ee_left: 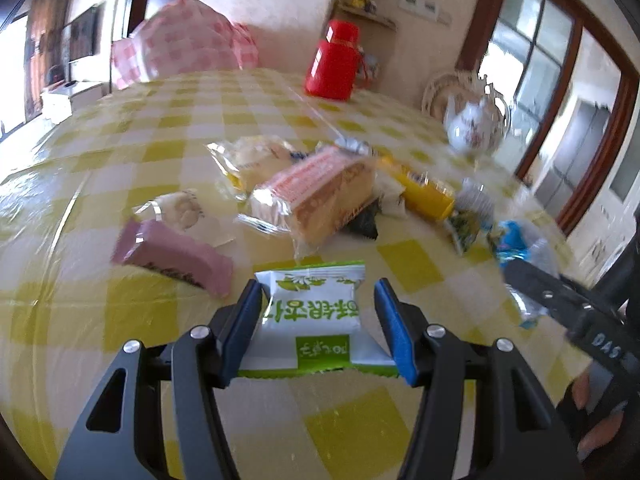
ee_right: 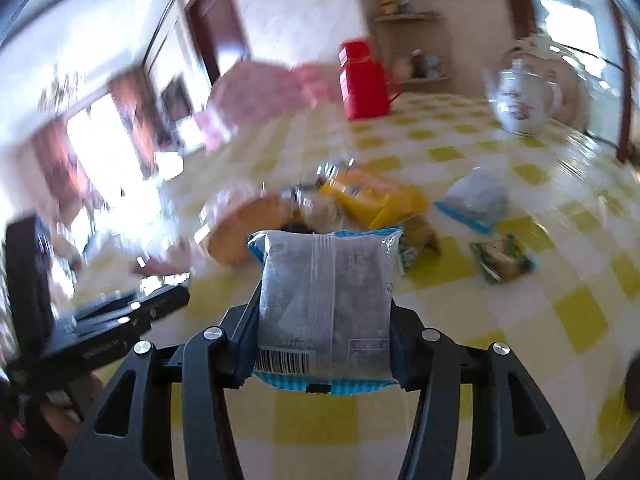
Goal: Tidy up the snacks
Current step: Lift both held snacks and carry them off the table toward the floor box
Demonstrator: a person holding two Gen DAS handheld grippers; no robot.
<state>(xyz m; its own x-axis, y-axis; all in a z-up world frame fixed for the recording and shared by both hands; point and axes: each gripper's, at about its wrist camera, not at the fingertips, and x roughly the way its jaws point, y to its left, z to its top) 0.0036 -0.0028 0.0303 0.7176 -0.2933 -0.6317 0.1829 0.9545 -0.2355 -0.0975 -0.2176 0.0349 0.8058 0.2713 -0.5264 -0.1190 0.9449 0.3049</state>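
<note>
In the left wrist view my left gripper [ee_left: 319, 286] is shut on a white and green snack packet [ee_left: 316, 312], held just above the yellow checked tablecloth [ee_left: 120, 152]. At the right of that view my right gripper [ee_left: 520, 276] carries a blue-edged packet [ee_left: 514, 242]. The right wrist view shows that gripper [ee_right: 325, 296] shut on this silver, blue-edged packet [ee_right: 324, 300], barcode towards the camera, and my left gripper [ee_right: 120, 320] at the left. Loose snacks lie ahead: a pink packet [ee_left: 172, 256], a wrapped sponge cake [ee_left: 320, 196], a yellow packet [ee_left: 428, 192] and a second blue-edged packet [ee_right: 476, 200].
A red thermos [ee_left: 334, 64] and a pink checked food cover [ee_left: 188, 44] stand at the table's far side. A white teapot [ee_left: 476, 124] stands at the far right before a plate. Small green packets [ee_right: 502, 260] lie right of the pile. A hand shows at the lower right.
</note>
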